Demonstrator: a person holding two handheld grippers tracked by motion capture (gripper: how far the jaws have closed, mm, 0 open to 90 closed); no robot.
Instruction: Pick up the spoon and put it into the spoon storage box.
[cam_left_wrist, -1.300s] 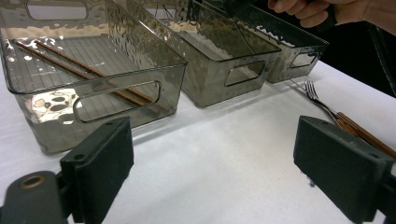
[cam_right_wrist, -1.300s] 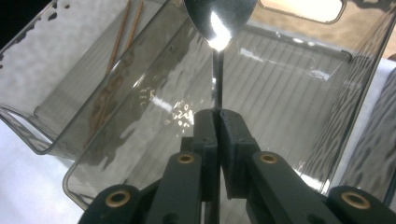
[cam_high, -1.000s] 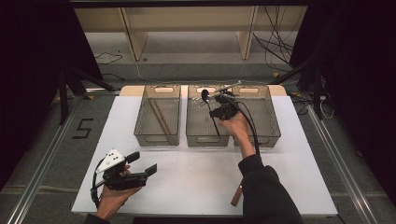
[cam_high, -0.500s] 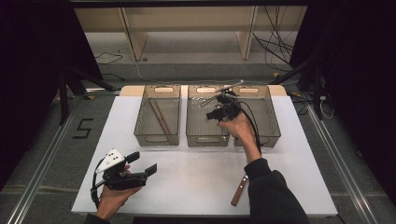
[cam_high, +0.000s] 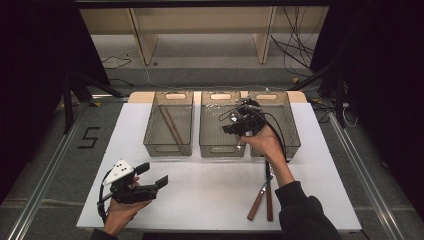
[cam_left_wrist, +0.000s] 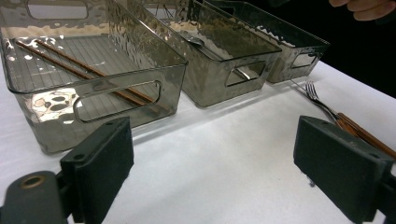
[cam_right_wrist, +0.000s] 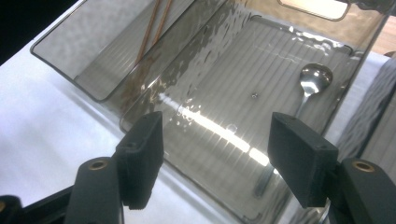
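My right gripper (cam_high: 235, 125), jaws spread and empty, has drawn back over the middle bin (cam_high: 210, 145), where the spoon (cam_right_wrist: 314, 81) now lies; fork (cam_left_wrist: 317, 95) beside it awaits; left gripper (cam_high: 152, 175) spread, idle.

a white table (cam_high: 210, 195) carries three clear bins (cam_high: 169, 145) and wooden-handled cutlery (cam_high: 263, 195) near its front right.
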